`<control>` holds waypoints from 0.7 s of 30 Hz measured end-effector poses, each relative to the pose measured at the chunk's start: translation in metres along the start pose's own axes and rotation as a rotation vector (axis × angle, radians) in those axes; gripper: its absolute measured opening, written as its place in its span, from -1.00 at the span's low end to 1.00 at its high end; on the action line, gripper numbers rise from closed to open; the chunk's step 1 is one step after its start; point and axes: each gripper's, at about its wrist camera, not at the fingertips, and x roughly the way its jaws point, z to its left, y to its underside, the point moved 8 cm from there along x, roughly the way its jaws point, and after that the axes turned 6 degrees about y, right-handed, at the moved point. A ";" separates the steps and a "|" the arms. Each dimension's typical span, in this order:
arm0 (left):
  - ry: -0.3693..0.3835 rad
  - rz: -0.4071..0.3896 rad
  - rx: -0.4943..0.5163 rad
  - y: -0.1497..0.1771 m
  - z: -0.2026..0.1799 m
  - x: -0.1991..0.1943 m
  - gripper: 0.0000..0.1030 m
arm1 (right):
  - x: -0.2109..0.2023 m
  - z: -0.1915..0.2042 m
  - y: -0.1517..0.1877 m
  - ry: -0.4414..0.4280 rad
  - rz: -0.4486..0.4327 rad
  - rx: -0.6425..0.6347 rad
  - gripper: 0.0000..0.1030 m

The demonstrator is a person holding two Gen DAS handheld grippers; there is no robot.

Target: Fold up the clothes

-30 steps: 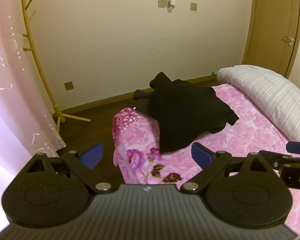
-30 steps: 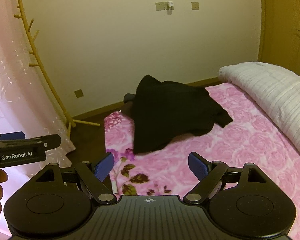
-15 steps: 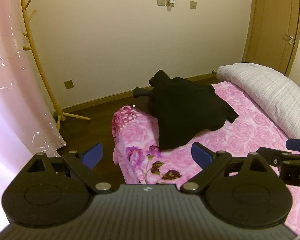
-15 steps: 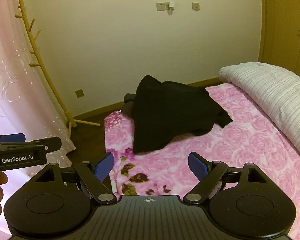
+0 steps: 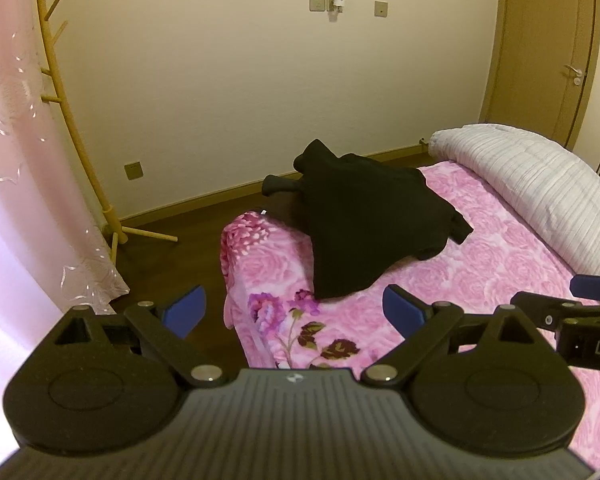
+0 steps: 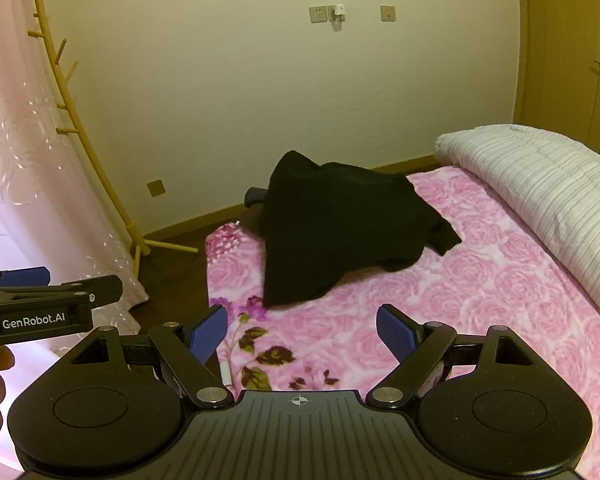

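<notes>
Hovering short of the bed (image 5: 440, 300), the left gripper (image 5: 296, 308) and the right gripper (image 6: 302, 334) both have their jaws wide apart with nothing between them, so the folding has not begun. The black garment (image 6: 340, 232) lies crumpled at twelve o'clock, draped over the bed's far corner, well apart from either tool. Next, by this reading, comes reaching forward, pinching an edge on each side and spreading it flat on the pink sheet.

matt black cloth garment (image 5: 372, 224) on plush floral bedspread (image 5: 480, 280); quilted duvet (image 5: 540, 196); glossy wooden floor (image 5: 180, 248)
</notes>
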 end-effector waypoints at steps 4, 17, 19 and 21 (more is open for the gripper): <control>-0.003 0.001 -0.001 0.000 0.001 -0.001 0.82 | -0.001 0.001 0.000 0.000 0.000 -0.001 0.64; -0.003 0.008 0.001 0.002 0.005 -0.001 0.82 | 0.001 0.003 0.002 0.004 0.005 -0.010 0.65; -0.003 0.009 0.002 0.003 0.005 -0.001 0.82 | 0.001 0.003 0.002 0.002 0.006 -0.010 0.64; -0.003 0.010 0.004 0.004 0.005 -0.001 0.82 | 0.001 0.002 0.002 0.002 0.007 -0.011 0.64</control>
